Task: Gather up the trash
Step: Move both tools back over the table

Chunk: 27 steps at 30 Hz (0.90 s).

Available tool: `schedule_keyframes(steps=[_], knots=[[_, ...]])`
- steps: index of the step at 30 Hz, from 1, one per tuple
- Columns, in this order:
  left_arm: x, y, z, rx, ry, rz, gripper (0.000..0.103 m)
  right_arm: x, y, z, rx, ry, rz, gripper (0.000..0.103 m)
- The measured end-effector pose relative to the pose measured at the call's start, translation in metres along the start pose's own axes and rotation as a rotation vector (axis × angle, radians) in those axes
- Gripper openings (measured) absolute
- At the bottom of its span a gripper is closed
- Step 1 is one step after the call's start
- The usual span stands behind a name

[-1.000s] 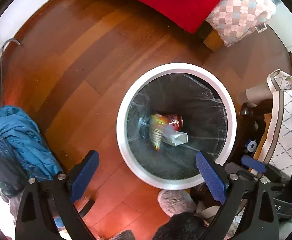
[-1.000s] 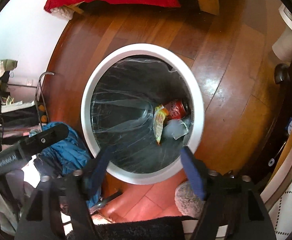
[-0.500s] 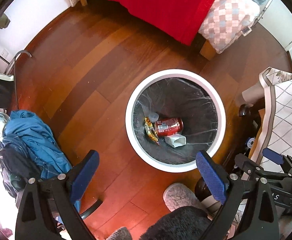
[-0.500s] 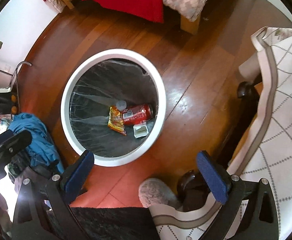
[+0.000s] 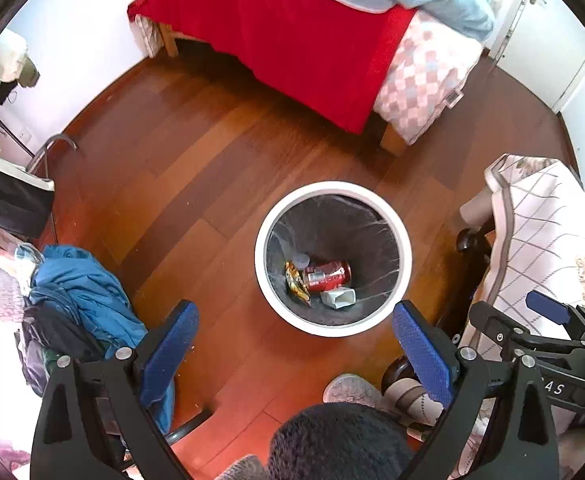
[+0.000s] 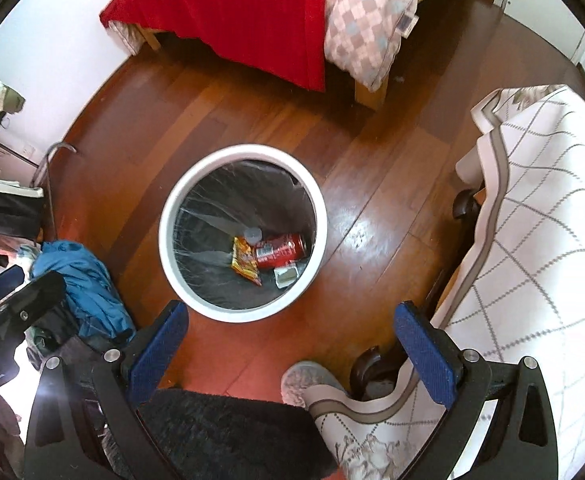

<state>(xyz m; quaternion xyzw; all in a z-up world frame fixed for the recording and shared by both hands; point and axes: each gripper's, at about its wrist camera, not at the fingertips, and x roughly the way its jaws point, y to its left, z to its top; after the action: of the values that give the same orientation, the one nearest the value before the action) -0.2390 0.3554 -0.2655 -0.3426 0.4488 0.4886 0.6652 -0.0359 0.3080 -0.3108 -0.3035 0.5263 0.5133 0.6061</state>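
Both tongs, left [image 5: 294,332] and right [image 6: 290,332], hang spread wide and empty above the white bin [image 5: 406,256], where a red can [image 5: 326,276], wrapper [image 5: 295,286] and carton [image 5: 338,297] lie; a small pale object beside them stays indistinct.

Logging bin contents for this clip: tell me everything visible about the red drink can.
The red metal drink can lies on its side at the bottom of the round white-rimmed waste bin, on the clear plastic liner. Its red label carries white print, with silvery ends. A yellow snack wrapper rests against one end, and a small white carton lies beside it. Neither hand-held gripper touches it.
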Motion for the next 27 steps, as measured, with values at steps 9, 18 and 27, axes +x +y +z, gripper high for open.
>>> schedule_keyframes(steps=[9,18,27], knots=[[-0.062,-0.015,-0.01,0.018,-0.086,-0.006,0.099,-0.074,-0.001,-0.019,0.026,-0.114,0.068,0.103],[-0.1,-0.076,-0.032,0.073,-0.165,-0.021,0.099,-0.158,-0.053,-0.064,0.182,-0.229,0.21,0.103],[-0.062,-0.266,-0.066,0.374,-0.12,-0.086,0.099,-0.219,-0.237,-0.155,0.502,-0.282,0.051,0.103]])
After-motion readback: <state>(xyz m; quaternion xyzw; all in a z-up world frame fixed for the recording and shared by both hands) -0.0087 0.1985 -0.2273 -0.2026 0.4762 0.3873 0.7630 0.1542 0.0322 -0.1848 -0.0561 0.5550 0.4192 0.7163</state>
